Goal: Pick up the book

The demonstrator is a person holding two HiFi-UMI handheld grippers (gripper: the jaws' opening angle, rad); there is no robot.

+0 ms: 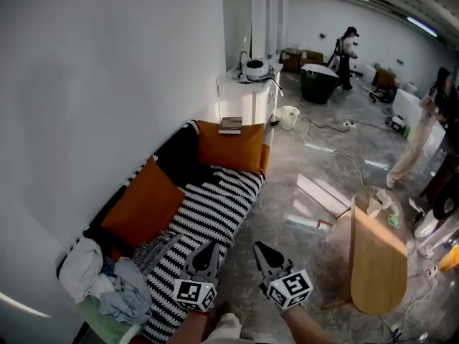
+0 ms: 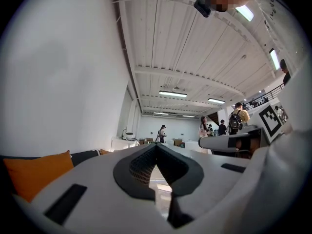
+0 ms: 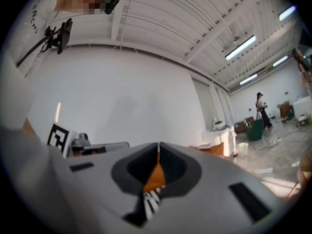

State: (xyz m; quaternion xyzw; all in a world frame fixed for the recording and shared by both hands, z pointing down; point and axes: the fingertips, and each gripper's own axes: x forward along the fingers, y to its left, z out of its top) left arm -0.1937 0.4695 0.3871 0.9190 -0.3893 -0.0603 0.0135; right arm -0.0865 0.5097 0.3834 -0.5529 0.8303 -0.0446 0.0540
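- Target: the book lies flat at the far end of the sofa, on top of the upright orange cushion and just beside the white cabinet — well apart from both tools.
- Tools: the left gripper and the right gripper are held low at the near end of the sofa, side by side and pointing towards the book; each has its jaws pressed together with nothing between them, as its own gripper view confirms.
- Step in hand, as judged: the approach; neither tool is within reach of the book.
- Doing it well: carry the tools along the striped throw to the far end; spread the jaws of the picking tool before arrival, not at the book; since the book lies flat, come in level at a free edge so that one jaw passes under and one over; close on the cover near the spine, where the pages will not fan.
- Caution: the support looks soft — pressing down on the book would likely tip or sink it, so pinch rather than push.
- Hard to make out: the book is small at this range; its thickness, and whether it is one volume or two stacked, cannot be told; whether it rests on the cushion's top edge or on the sofa arm behind is unclear.
- Cut off: the hands holding the tools run out of the head view's lower edge; the left gripper view shows no book; the right gripper view is blurred.
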